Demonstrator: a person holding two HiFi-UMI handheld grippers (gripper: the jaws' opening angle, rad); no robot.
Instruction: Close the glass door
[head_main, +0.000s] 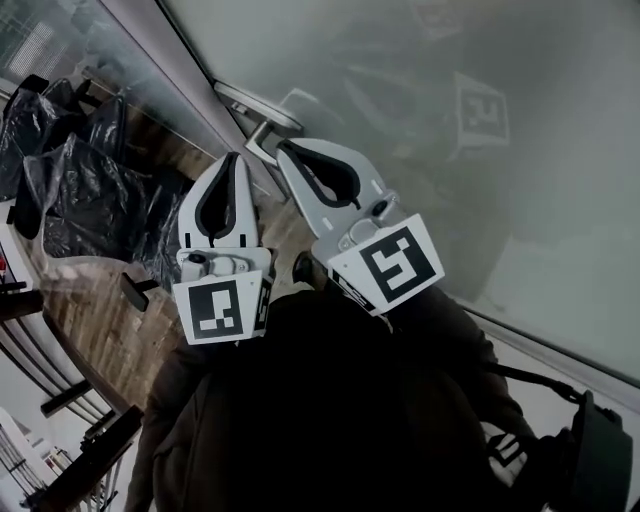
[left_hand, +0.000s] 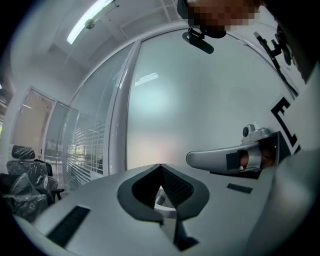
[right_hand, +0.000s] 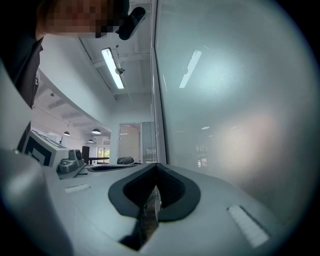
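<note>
Now, L hand-held gripper (head_main: 233, 158), R hand-held gripper (head_main: 284, 147), both pressed together, beside glass door (head_main: 400, 100).

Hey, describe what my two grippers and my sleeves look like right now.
The left gripper and right gripper both have pale grey shells, with black ribbed lining around a teardrop-shaped opening between the fingers. Each carries a cube with black-and-white square markers: the left cube and the right cube. The sleeves are dark fabric. No cables show.
</note>
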